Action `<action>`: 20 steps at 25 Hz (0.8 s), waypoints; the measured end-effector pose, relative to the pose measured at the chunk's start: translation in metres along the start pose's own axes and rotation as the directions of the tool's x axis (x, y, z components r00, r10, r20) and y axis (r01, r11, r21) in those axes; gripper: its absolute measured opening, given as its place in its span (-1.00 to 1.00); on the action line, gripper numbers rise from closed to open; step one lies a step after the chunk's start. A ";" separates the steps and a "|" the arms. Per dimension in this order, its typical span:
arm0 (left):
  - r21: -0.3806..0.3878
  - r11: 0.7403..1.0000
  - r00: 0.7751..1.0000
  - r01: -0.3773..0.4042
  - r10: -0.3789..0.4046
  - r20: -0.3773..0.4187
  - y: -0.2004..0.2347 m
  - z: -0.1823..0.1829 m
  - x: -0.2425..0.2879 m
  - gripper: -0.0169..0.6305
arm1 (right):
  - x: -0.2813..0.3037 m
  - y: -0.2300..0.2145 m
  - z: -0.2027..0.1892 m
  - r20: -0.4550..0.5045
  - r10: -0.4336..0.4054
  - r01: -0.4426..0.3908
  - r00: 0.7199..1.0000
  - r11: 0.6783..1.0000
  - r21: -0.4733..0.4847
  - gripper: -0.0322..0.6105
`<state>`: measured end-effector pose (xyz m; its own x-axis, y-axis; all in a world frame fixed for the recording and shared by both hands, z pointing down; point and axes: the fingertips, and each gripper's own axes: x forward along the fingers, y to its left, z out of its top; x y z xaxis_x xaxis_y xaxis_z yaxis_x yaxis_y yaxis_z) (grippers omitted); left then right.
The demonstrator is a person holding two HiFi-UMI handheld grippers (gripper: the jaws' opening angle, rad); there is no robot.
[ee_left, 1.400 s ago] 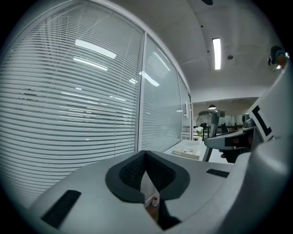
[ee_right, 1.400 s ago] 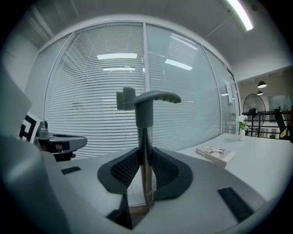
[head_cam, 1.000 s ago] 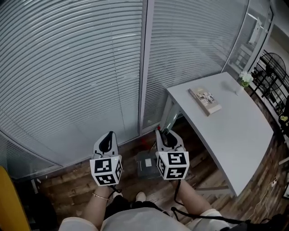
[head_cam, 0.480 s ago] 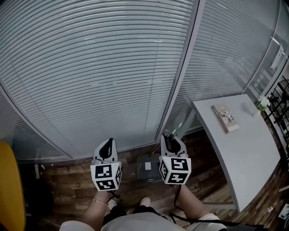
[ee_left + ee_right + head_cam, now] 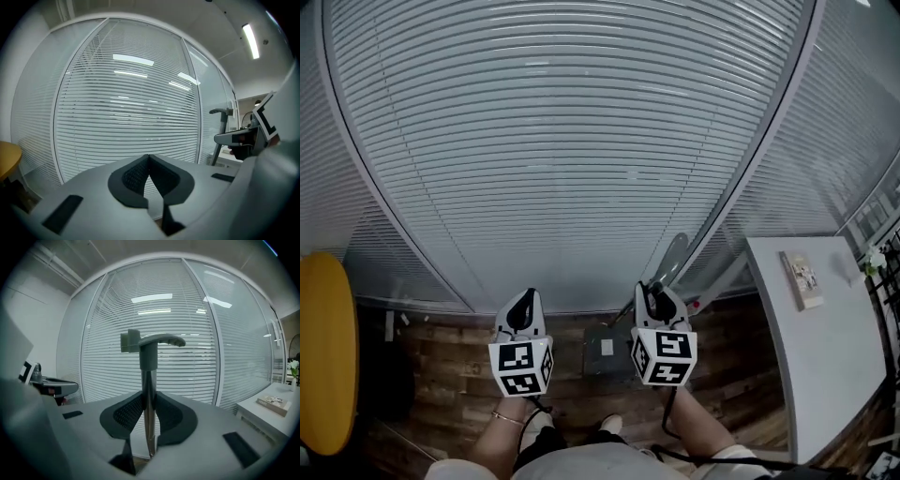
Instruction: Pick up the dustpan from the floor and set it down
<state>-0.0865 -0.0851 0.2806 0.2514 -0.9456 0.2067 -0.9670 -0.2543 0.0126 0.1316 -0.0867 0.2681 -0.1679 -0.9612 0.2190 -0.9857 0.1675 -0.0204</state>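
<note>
My right gripper (image 5: 652, 292) is shut on the long metal handle (image 5: 149, 394) of the dustpan, which stands upright between the pads. The handle's grey top grip (image 5: 152, 341) shows above the jaws. In the head view the grey pan (image 5: 605, 349) hangs low between the two grippers, over the wooden floor, and the handle's top (image 5: 671, 257) leans toward the glass wall. My left gripper (image 5: 523, 300) is beside it at the same height, its pads (image 5: 140, 176) pressed together with nothing between them. The left gripper view shows the dustpan handle (image 5: 220, 136) off to the right.
A curved glass wall with white blinds (image 5: 581, 141) stands close ahead. A white table (image 5: 825, 356) with a book (image 5: 801, 278) is at the right. A round yellow top (image 5: 323, 347) is at the left. The person's shoes (image 5: 609, 424) stand on the wooden floor (image 5: 441, 375).
The whole view has swung left: the white table has slid to the right edge and the yellow top has come in at the left. Both grippers moved along, keeping their spacing and the dustpan.
</note>
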 end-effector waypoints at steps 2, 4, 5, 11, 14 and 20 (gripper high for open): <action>-0.005 1.000 1.000 -0.030 0.030 -0.001 0.017 0.000 -0.005 -0.89 | 0.010 0.018 0.002 -0.004 0.032 -0.033 0.999 0.999 -0.008 -0.59; -0.012 0.998 0.998 -0.060 0.059 -0.005 0.036 -0.001 -0.010 -0.89 | 0.020 0.037 0.003 -0.010 0.064 -0.064 0.998 0.998 -0.014 -0.59; -0.015 0.997 0.997 -0.072 0.072 -0.007 0.045 -0.001 -0.012 -0.89 | 0.024 0.047 0.004 -0.013 0.077 -0.077 0.997 0.997 -0.017 -0.59; -0.036 0.989 0.990 -0.140 0.140 -0.020 0.091 -0.007 -0.027 -0.89 | 0.044 0.094 0.004 -0.034 0.144 -0.145 0.989 0.989 -0.028 -0.59; -0.043 0.986 0.987 -0.160 0.159 -0.033 0.103 -0.011 -0.031 -0.89 | 0.050 0.109 0.000 -0.048 0.167 -0.168 0.985 0.985 -0.028 -0.59; -0.060 0.983 0.984 -0.173 0.170 -0.051 0.122 -0.030 -0.039 -0.89 | 0.057 0.141 -0.017 -0.074 0.195 -0.199 0.978 0.979 -0.045 -0.59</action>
<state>-0.2152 -0.0731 0.3036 0.0806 -0.9635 0.2552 -0.9966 -0.0742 0.0348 -0.0167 -0.1142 0.2939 -0.3551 -0.8911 0.2825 -0.9309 0.3648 -0.0194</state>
